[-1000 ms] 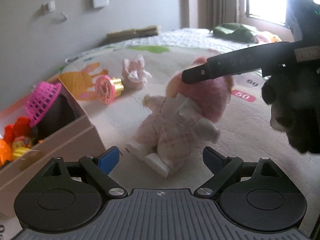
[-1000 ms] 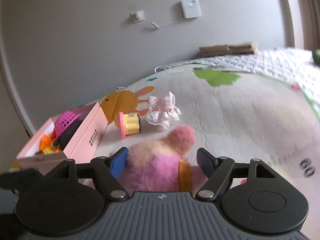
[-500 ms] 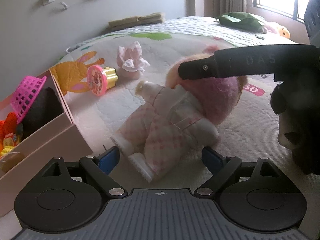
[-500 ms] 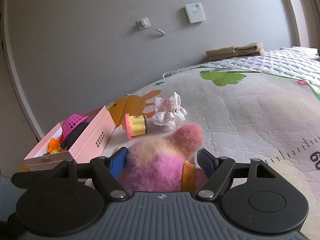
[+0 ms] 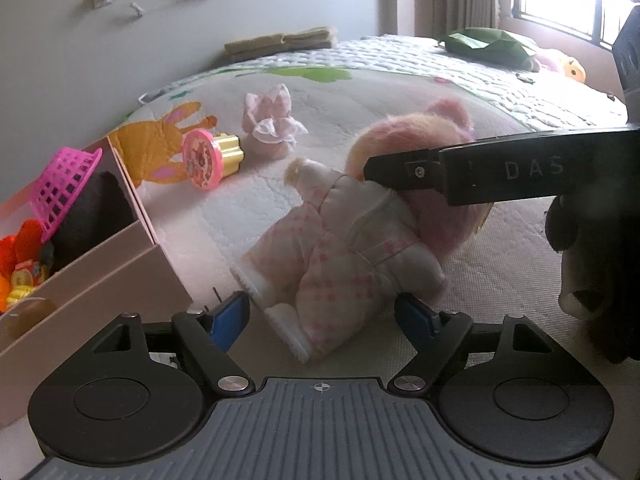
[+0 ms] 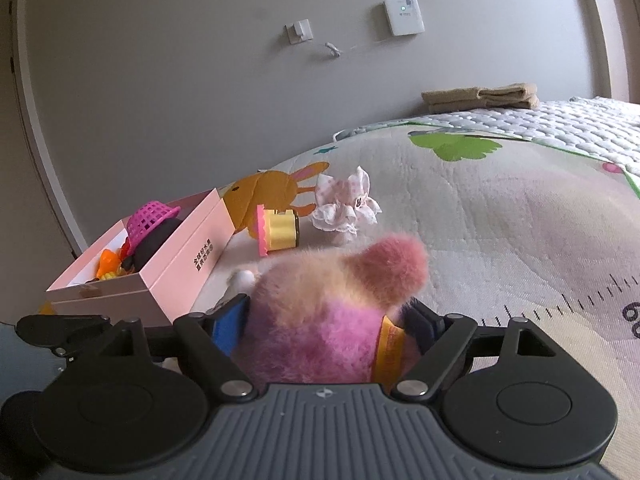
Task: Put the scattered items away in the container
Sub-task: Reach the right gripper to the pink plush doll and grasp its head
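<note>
Gripping: right gripper (image 6: 326, 318) clamps plush doll (image 5: 344, 236) by head
Axis: feet toward left gripper (image 5: 322, 316), spread wide
Room: pink box (image 6: 176, 264) near

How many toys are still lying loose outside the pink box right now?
3: the plush doll, its head between the right gripper fingers; the round pink and yellow toy near the pink box; the frilly pink cloth toy beyond. Others may be hidden.

Pink-haired plush doll (image 5: 344, 248) beside pink box (image 5: 120, 276)

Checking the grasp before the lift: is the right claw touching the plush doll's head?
Touching. In the right wrist view, both fingers of the right claw press into the plush doll at its fuzzy pink head, with no gap on either side.
</note>
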`<act>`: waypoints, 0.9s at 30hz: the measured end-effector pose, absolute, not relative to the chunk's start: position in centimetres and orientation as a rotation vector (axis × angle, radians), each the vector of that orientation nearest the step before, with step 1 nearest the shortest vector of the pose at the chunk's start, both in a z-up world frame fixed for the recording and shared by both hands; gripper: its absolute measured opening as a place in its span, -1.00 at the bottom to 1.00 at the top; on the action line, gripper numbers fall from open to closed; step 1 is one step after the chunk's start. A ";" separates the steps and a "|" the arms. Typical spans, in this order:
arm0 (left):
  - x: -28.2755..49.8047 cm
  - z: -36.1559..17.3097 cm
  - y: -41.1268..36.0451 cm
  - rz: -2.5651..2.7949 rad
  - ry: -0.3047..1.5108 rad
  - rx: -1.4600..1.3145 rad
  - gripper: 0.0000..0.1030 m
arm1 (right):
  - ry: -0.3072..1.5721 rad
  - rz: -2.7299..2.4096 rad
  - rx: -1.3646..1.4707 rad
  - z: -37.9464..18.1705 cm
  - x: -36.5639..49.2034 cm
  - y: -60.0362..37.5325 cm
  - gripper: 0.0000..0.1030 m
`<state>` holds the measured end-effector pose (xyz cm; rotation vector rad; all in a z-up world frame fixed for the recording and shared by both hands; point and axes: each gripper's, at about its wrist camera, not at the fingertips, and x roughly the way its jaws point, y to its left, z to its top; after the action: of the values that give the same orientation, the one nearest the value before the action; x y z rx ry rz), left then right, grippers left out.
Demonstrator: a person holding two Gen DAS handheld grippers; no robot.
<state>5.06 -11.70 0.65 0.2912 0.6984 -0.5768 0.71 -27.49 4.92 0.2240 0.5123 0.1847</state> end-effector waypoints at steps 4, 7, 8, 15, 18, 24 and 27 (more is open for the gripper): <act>5.1 0.6 -11.7 -0.576 0.705 0.285 0.64 | 0.523 0.187 0.228 4.9 0.6 -27.7 0.69; 5.0 0.6 -11.8 -0.575 0.706 0.285 0.65 | 0.527 0.186 0.229 4.8 0.6 -27.8 0.76; 5.0 0.6 -11.8 -0.574 0.707 0.283 0.66 | 0.528 0.186 0.228 4.7 0.6 -27.8 0.80; 5.1 0.5 -11.6 -0.570 0.710 0.274 0.69 | 0.530 0.189 0.199 4.6 0.2 -27.7 0.92; 5.1 0.4 -11.6 -0.570 0.710 0.271 0.69 | 0.513 0.196 0.189 4.8 -0.1 -27.6 0.90; 5.2 0.4 -11.5 -0.567 0.711 0.261 0.73 | 0.497 0.199 0.181 5.0 -0.3 -27.5 0.64; 5.3 0.4 -11.5 -0.566 0.715 0.253 0.75 | 0.495 0.201 0.178 5.0 -0.3 -27.5 0.64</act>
<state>5.27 -11.47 0.37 0.2531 0.7145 -0.5663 -0.34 -27.46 5.00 0.1779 0.4951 0.2007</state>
